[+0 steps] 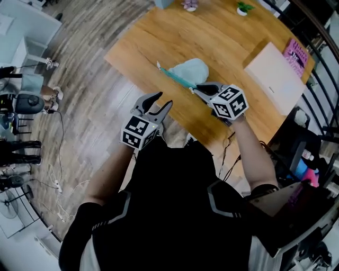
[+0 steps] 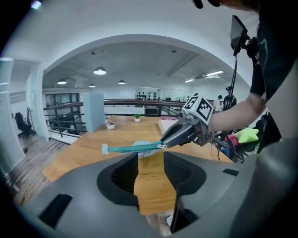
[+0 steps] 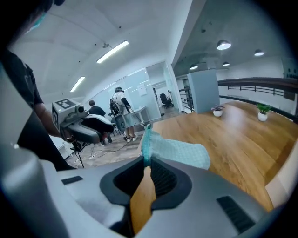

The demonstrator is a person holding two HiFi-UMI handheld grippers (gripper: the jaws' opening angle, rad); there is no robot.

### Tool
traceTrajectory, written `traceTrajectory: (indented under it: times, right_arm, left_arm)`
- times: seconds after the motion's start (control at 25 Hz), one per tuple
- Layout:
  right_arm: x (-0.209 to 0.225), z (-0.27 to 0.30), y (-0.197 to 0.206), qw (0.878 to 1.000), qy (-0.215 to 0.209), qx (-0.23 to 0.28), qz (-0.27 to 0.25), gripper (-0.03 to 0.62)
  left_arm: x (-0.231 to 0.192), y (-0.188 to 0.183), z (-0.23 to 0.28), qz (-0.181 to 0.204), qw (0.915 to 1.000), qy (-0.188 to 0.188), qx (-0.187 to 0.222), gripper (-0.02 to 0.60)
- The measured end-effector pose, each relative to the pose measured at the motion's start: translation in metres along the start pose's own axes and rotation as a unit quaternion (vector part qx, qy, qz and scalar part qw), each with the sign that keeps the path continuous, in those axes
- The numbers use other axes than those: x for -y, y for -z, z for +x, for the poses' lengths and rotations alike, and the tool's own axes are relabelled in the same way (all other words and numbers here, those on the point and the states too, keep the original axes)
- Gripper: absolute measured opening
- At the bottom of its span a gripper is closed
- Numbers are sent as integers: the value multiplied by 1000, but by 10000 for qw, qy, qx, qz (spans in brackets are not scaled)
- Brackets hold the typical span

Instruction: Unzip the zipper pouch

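Gripping pale-green fabric zipper pouch (image 1: 192,70) with right tool (image 1: 194,89); left tool (image 1: 163,100) agape, empty, seven o'clock: risks dragging unanchored pouch, not unzipping.

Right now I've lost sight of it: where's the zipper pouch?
Head view, centre: the zipper pouch is pinched in the right gripper over the wooden table.

In the head view, the zipper pouch (image 1: 190,71) is over the middle of the tabletop (image 1: 222,37). The right tool (image 1: 194,90) meets the pouch at its 5 o'clock end. The left tool (image 1: 164,99) stands at the pouch's 7 o'clock, apart from it, at the tabletop's near edge beside the floor (image 1: 90,106). A flat box (image 1: 273,77) lies at the pouch's 3 o'clock. A book (image 1: 296,53) lies just beyond the box, and a potted plant (image 1: 243,8) stands at 1 o'clock near the far edge.
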State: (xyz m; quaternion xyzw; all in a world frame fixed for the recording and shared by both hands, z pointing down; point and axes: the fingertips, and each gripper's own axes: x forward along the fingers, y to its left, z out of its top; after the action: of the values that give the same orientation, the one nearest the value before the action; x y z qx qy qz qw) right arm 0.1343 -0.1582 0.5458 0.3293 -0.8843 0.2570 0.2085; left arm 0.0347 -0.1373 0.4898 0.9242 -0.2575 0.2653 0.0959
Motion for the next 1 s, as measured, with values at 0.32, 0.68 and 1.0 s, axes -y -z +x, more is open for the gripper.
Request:
traceTrajectory:
  times: [0.32, 0.68, 1.0]
  right_arm:
    - [-1, -30, -40, 9956, 612, 216, 678, 52]
    - [-13, -54, -85, 9846, 1149, 649, 1146, 52]
    - [-25, -72, -110, 9682, 1461, 1130, 1689, 52]
  left_arm:
    - [4, -46, 25, 723, 9934, 814, 358, 190]
    - [9, -97, 31, 1935, 9647, 1547, 897, 187]
    - [26, -115, 31, 2638, 9359, 1971, 1248, 184]
